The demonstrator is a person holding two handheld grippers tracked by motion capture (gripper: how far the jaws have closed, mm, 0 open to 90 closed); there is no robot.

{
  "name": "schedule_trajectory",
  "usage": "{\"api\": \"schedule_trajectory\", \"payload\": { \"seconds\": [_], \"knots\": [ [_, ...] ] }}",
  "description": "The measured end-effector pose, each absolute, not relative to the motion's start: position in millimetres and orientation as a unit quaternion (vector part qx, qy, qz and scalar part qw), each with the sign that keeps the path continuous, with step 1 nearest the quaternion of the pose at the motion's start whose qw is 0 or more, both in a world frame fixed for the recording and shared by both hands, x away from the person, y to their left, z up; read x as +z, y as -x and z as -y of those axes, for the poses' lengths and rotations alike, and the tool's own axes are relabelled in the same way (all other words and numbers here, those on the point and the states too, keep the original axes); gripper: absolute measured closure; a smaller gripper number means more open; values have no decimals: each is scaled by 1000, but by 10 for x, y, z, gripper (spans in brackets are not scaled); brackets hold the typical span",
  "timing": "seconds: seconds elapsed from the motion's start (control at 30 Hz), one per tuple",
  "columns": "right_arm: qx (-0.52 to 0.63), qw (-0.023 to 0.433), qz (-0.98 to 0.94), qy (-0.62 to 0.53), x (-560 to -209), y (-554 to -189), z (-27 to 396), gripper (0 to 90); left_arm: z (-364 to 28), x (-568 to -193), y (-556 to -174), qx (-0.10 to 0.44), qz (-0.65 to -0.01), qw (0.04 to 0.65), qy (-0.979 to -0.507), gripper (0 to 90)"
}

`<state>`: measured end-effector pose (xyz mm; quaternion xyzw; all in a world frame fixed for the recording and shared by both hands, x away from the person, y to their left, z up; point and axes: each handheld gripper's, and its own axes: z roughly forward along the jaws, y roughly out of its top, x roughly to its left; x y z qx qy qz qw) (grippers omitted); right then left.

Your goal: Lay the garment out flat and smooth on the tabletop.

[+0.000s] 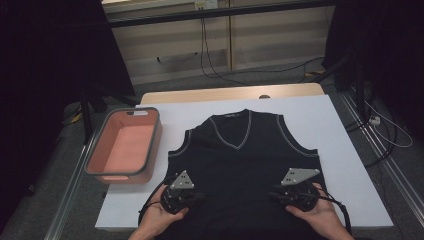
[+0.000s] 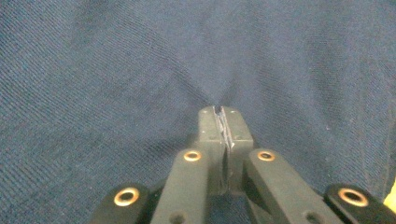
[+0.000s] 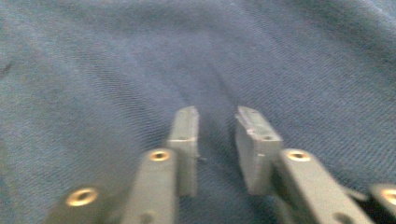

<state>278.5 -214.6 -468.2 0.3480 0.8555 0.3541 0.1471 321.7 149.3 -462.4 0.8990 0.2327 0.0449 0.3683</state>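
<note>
From above, the dark vest (image 1: 240, 160) lies flat just beside the pink bin (image 1: 122, 146), both grippers at its hem; the left gripper (image 2: 223, 122) pinches its fabric with jaws together, while the right gripper (image 3: 215, 130) rests on it, jaws slightly parted.

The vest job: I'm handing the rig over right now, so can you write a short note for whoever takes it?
Left gripper: shut, pinching a fold of the dark vest near its lower left.
Right gripper: jaws apart, resting on the cloth near the lower right, no grip yet.
Vest lies flat, neck away from you, on the white sheet. Pink bin sits to its left.
Done: left pinch. Left: close the right, then probably fold or lift.
</note>
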Motion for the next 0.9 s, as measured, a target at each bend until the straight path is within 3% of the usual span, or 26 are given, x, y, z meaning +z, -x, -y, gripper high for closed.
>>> {"api": "schedule_trajectory", "payload": {
  "seconds": [0.1, 0.33, 0.9],
  "knots": [
    [362, 133, -854, -350, -4686, -2770, 2149, 880, -1495, -4615, -3178, 47, -232, 364, -901, 895],
    [352, 150, -859, -341, -4671, -2714, 2102, 894, -1556, -4601, -3027, 43, -231, 359, -903, 897],
    [355, 134, -867, -324, -4664, -2405, 2095, 894, -1656, -4582, -2634, 32, -228, 359, -904, 893]
  ]
}}
